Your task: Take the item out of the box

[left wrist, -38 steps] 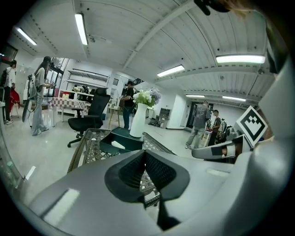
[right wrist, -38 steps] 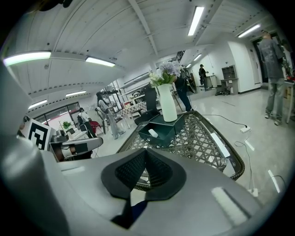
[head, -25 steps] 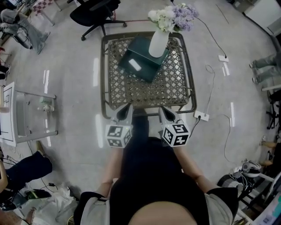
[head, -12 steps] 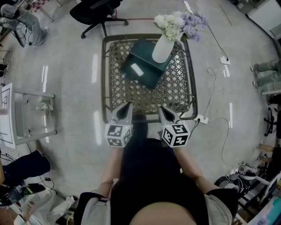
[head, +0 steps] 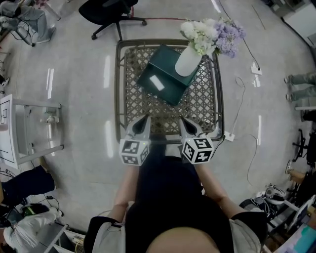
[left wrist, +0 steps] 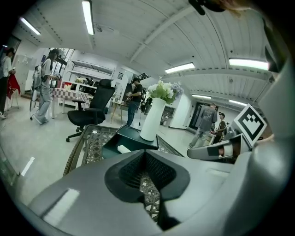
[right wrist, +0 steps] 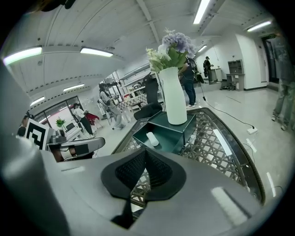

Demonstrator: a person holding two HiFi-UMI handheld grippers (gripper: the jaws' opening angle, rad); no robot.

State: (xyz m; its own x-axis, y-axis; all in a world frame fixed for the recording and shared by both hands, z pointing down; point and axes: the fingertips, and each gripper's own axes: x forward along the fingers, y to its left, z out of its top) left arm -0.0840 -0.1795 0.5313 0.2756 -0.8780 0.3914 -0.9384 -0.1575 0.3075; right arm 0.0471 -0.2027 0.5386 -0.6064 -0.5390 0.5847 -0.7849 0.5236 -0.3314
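Plainly, the jaws of our left gripper [left wrist: 145, 161] are closed tip to tip, and nothing sits between them; through the small gap behind the tips we see only the lattice of the table [head: 118, 99]. Our right gripper [right wrist: 145, 159] is the same: its dark pads are pressed together at the tips and it carries nothing. We hold the two grippers side by side over the table's near rim, both pointing across the tabletop, with their marker cubes just in front of our body.

Farther out, toward the far half of the table, we see the dark green box [head: 165, 81], turned at an angle to the table's edges and well apart from both grippers. The item [head: 156, 83], a small white oblong piece, lies inside the box on its dark floor, so it has not yet been taken out. At the far right corner of the box stands a tall white vase [head: 186, 62], upright, holding white and pale purple flowers [head: 212, 34].

Beyond the table, we make out a black office chair [head: 111, 10] on the pale floor, and to the right a white power strip [head: 229, 137] with a thin cable running away from it. Both gripper views show several people standing in the background, well away from the table.
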